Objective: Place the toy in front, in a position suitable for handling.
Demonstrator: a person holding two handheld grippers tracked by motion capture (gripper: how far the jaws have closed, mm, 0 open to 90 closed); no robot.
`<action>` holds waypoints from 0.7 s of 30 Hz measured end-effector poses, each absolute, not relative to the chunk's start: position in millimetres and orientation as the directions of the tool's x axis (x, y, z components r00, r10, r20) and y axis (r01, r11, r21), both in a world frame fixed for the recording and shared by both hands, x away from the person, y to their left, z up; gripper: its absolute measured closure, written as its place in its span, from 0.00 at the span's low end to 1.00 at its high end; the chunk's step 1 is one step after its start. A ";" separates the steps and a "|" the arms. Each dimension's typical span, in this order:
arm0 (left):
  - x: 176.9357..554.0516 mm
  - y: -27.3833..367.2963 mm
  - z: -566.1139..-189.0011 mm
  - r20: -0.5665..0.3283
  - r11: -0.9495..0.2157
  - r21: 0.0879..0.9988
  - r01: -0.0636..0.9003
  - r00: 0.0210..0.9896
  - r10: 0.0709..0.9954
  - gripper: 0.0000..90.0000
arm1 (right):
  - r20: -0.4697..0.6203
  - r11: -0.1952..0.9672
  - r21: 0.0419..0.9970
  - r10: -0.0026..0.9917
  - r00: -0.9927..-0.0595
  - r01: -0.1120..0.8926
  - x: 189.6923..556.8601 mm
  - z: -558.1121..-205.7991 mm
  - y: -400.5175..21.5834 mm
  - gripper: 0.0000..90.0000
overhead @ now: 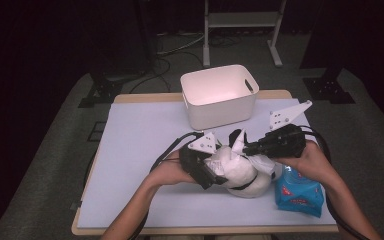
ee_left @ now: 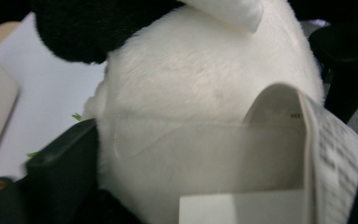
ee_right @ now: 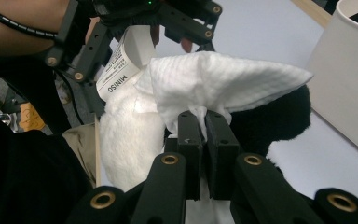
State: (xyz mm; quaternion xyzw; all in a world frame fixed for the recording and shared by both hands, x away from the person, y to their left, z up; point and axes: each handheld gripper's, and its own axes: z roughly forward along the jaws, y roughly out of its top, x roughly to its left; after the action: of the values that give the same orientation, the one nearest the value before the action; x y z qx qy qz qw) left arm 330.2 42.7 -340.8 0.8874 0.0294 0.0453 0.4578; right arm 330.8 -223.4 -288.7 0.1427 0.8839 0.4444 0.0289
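Note:
A white plush toy (overhead: pixel 242 175) with black parts lies on the pale mat near the front. My left gripper (overhead: pixel 214 172) grips its left side, jaws wide around the white body (ee_left: pixel 205 70). A folded paper tag (ee_left: pixel 307 154) lies against the fur between the jaws, and it reads MINISO on the tag (ee_right: pixel 119 72) in the right gripper view. My right gripper (ee_right: pixel 207 121) is shut on a white wipe (ee_right: pixel 214 79), which rests on top of the plush (ee_right: pixel 126 135) beside its black ear (ee_right: pixel 275 121). From above, the right gripper (overhead: pixel 246 149) reaches in from the right with the wipe (overhead: pixel 238 144).
A white bin (overhead: pixel 220 95) stands open at the back middle of the mat (overhead: pixel 140 145). A blue pack of wipes (overhead: pixel 300 192) lies right of the plush under the right forearm. Cables trail from both grippers.

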 end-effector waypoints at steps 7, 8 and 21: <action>331.3 52.6 -334.4 0.078 -0.555 0.832 -0.006 0.991 0.108 0.31 | 0.062 0.546 0.811 0.281 -0.958 0.213 331.7 -284.6 -220.2 0.94; 331.4 54.1 -333.1 0.076 -0.550 0.835 -0.005 0.991 0.107 0.32 | 0.063 0.535 0.818 0.281 -0.958 0.211 331.7 -283.5 -219.6 0.94; 325.2 70.1 -308.8 0.116 -0.549 0.835 -0.045 0.989 0.094 0.34 | 0.089 0.486 0.849 0.255 -0.963 0.207 332.0 -278.8 -214.7 0.94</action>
State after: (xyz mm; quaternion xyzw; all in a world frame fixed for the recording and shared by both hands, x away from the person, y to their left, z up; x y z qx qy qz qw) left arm 325.2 70.1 -308.8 0.8769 0.0139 0.0735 0.4749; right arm 332.0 -214.7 -278.8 0.1342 0.8615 0.4891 0.0244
